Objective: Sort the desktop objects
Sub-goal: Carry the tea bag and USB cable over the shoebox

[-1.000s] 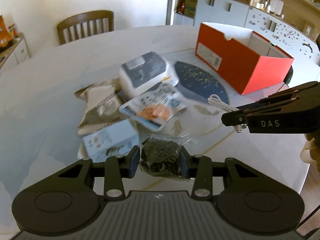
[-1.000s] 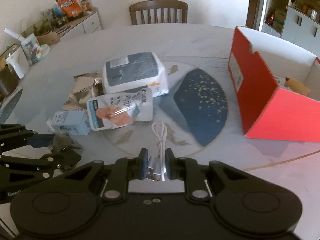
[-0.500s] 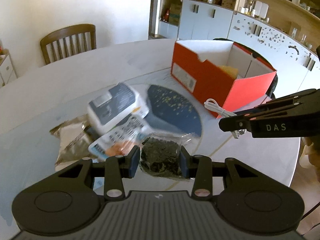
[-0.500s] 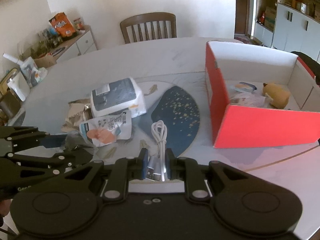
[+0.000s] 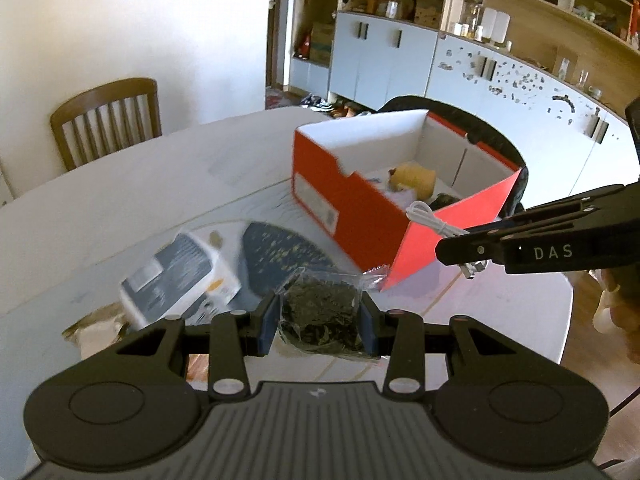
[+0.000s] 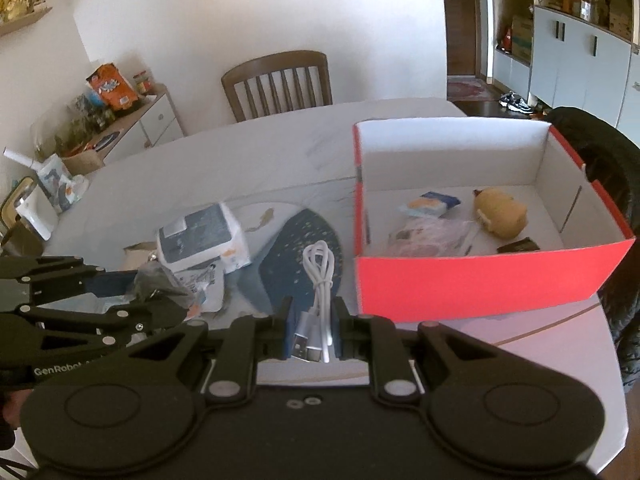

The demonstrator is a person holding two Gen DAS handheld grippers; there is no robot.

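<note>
**Q:** What do you have hold of, nearest first?

**A:** My left gripper (image 5: 319,322) is clamped, jaws narrowly apart, on a clear packet of dark dried leaves (image 5: 320,312). My right gripper (image 6: 311,330) pinches a coiled white charging cable (image 6: 318,276), its silver plugs between the pads and the loops sticking out ahead. Both are held above the white table (image 6: 256,160).

**Q:** Any writing on the tools?

**A:** From the left camera, my right gripper's side reads "DAS". From the right camera, my left gripper's side reads "GenRobot", then it is cut off.

**Q:** What lies on the table beyond them?

**A:** Just past my fingers, a dark blue mat with gold flecks (image 6: 304,236). Left of it, a white and grey box (image 6: 200,236) with a label too blurred to read, a white pouch (image 6: 206,286) partly under it, and a crumpled brown bag (image 6: 136,254).

**Q:** And further off?

**A:** To the right, an open red cardboard box (image 6: 480,280), white inside. It holds a yellow plush toy (image 6: 500,212), a blue and yellow packet (image 6: 430,203), a clear wrapped item (image 6: 432,234) and a small dark object (image 6: 518,246). A label on its side is unreadable. Behind the table stands a wooden chair (image 6: 278,80).
</note>
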